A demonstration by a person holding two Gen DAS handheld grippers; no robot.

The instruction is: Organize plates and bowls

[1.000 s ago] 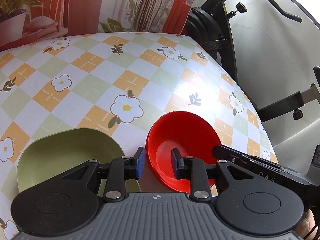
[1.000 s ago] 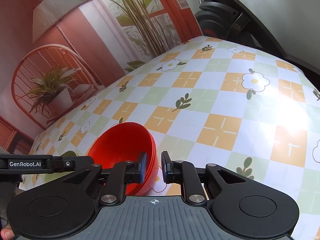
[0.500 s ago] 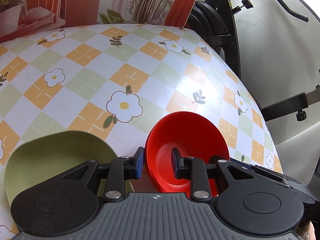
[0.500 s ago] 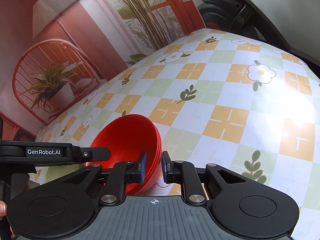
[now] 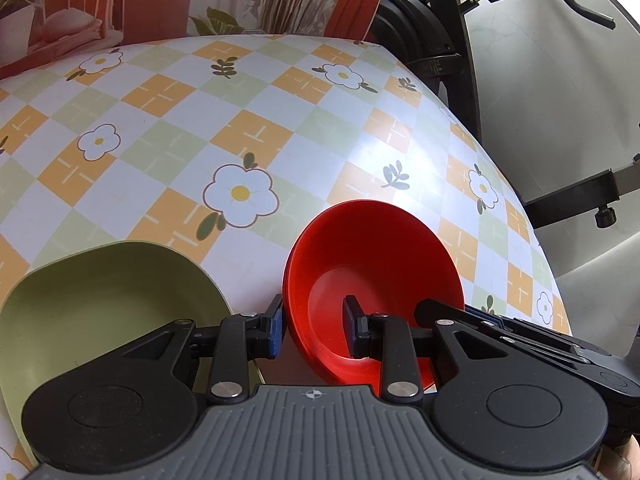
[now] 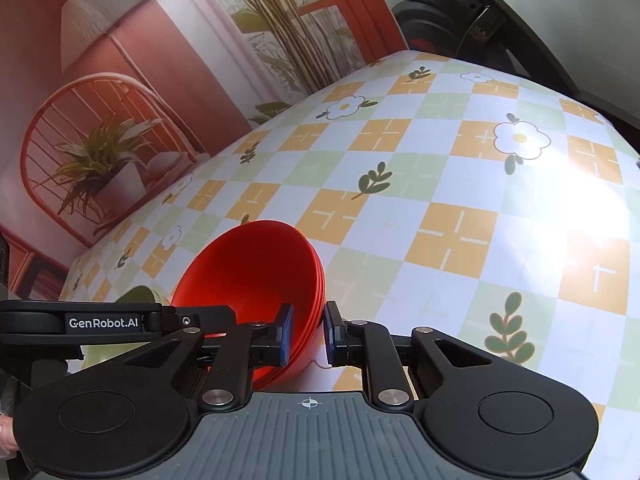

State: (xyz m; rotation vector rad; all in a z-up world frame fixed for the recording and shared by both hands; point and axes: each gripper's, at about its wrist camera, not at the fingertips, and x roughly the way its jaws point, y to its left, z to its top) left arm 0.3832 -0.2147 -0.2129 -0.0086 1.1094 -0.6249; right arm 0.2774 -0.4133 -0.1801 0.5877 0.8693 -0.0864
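At the far left of the left wrist view sits a pale green bowl (image 5: 100, 312), resting on the worktop (image 5: 256, 136) with its checked cloth of orange, green and white squares and printed flowers; the bowl's near side is hidden behind the body of the left claw (image 5: 314, 330). Just to its right, a stack of red bowls (image 5: 372, 276) stands tilted, its mouth turned toward the left camera and its rims showing as thin nested edges. The left claw straddles the stack's left rim: one blue-padded finger sits outside the wall, touching or nearly touching it, and the other stands inside the bowl with a gap to the wall, so the claw is part-way open and not pinching. Further right in that view the black frame of the other tool crosses in from the lower right. From the right wrist view, the same red stack (image 6: 256, 276) lies left of centre, and the right claw (image 6: 308, 332) is set narrowly around its right-hand rim, the left pad inside against the wall and the right pad just outside; whether it truly presses the rim I cannot tell. A sliver of the green bowl (image 6: 136, 294) peeks out behind the bar marked GenRobot.AI (image 6: 104, 323). Beyond the worktop hangs a printed backdrop (image 6: 140, 80) of plants and a chair, with black exercise equipment (image 5: 432, 36) at the right.
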